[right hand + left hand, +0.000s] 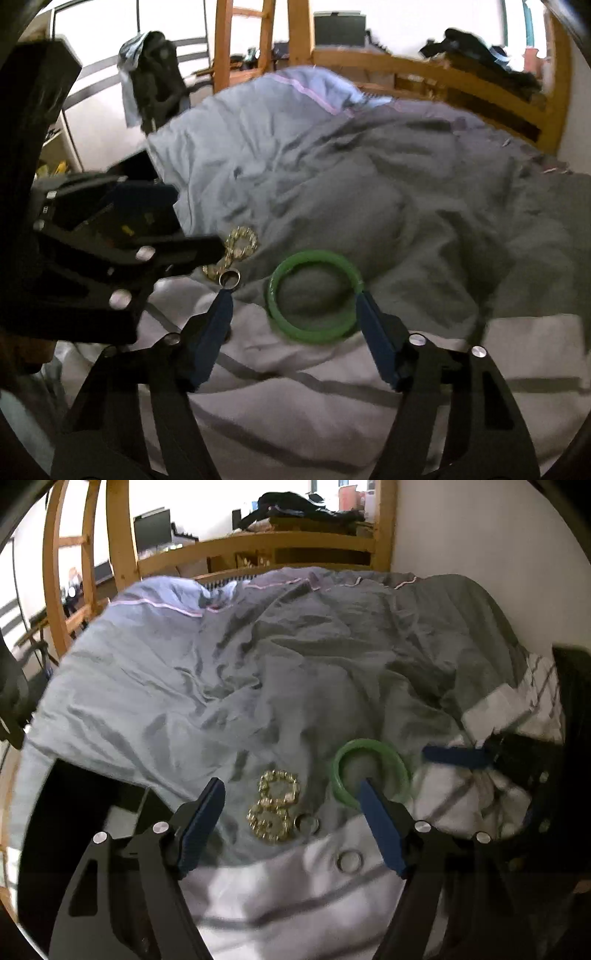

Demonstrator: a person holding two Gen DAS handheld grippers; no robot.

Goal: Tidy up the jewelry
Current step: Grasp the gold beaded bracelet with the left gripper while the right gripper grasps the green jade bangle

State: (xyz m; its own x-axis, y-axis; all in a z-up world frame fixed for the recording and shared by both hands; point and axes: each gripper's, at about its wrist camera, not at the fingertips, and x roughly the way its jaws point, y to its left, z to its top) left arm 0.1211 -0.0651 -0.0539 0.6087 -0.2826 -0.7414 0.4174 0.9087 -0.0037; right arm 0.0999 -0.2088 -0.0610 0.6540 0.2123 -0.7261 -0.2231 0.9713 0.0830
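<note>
A green bangle [369, 771] lies on the grey duvet [258, 672]; it also shows in the right wrist view [314, 295]. Two gold beaded bracelets [275, 806] lie left of it, seen partly in the right wrist view [240, 247]. A silver ring [307, 823] lies beside them, and another silver ring [349, 860] lies on white striped cloth [295, 893]. My left gripper [291, 786] is open above the bracelets. My right gripper [293, 295] is open around the bangle, its left fingertip [225, 295] near a ring [229, 277].
A wooden bed frame [258, 546] stands at the far end, with a white wall [480, 535] on the right. A dark box [74, 797] lies at the duvet's left edge. Clothes hang on a rack [151, 77] beyond the bed.
</note>
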